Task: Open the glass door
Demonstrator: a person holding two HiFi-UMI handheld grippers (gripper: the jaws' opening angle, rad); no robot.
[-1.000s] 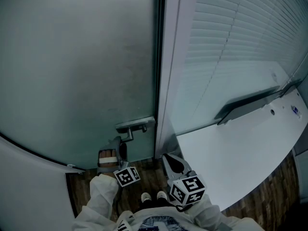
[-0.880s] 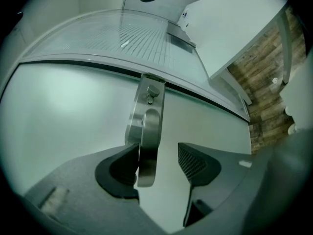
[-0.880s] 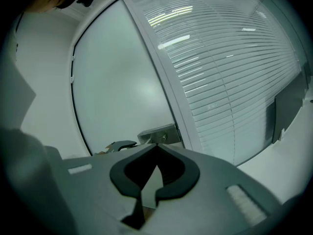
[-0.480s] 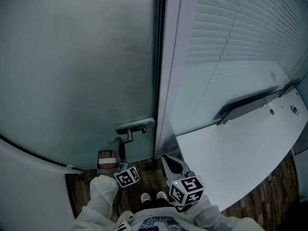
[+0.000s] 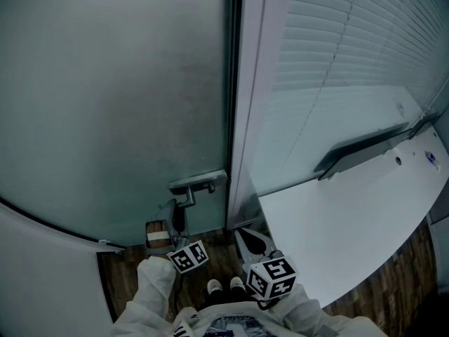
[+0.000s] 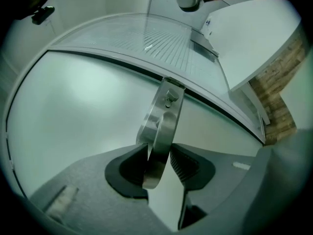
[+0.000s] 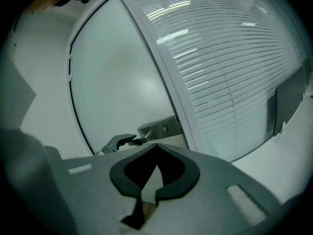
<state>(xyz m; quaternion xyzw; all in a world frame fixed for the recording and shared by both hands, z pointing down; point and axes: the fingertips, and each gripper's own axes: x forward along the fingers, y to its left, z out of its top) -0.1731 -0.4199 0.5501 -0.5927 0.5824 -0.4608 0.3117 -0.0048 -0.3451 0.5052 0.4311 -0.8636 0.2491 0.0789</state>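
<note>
The frosted glass door (image 5: 112,104) fills the left of the head view, with a metal lever handle (image 5: 188,196) hanging from a lock plate (image 5: 198,182) near the door's right edge. My left gripper (image 5: 177,216) is at that lever. In the left gripper view the handle (image 6: 161,131) runs between the pads of the left gripper (image 6: 159,153), both touching it. These jaws closed on it and have just eased open a little. My right gripper (image 5: 245,232) hangs lower right, shut and empty. From the right gripper (image 7: 156,146) the left gripper (image 7: 117,142) shows at the handle.
A pale door frame (image 5: 245,118) stands right of the glass, then a window with slatted blinds (image 5: 337,69). A white ledge (image 5: 337,223) juts out at lower right. Dark wood floor (image 5: 217,258) and the person's shoes (image 5: 221,285) lie below.
The left gripper has rolled slightly at the handle and its marker cube has shifted a little right. The right gripper and the door have kept still.
</note>
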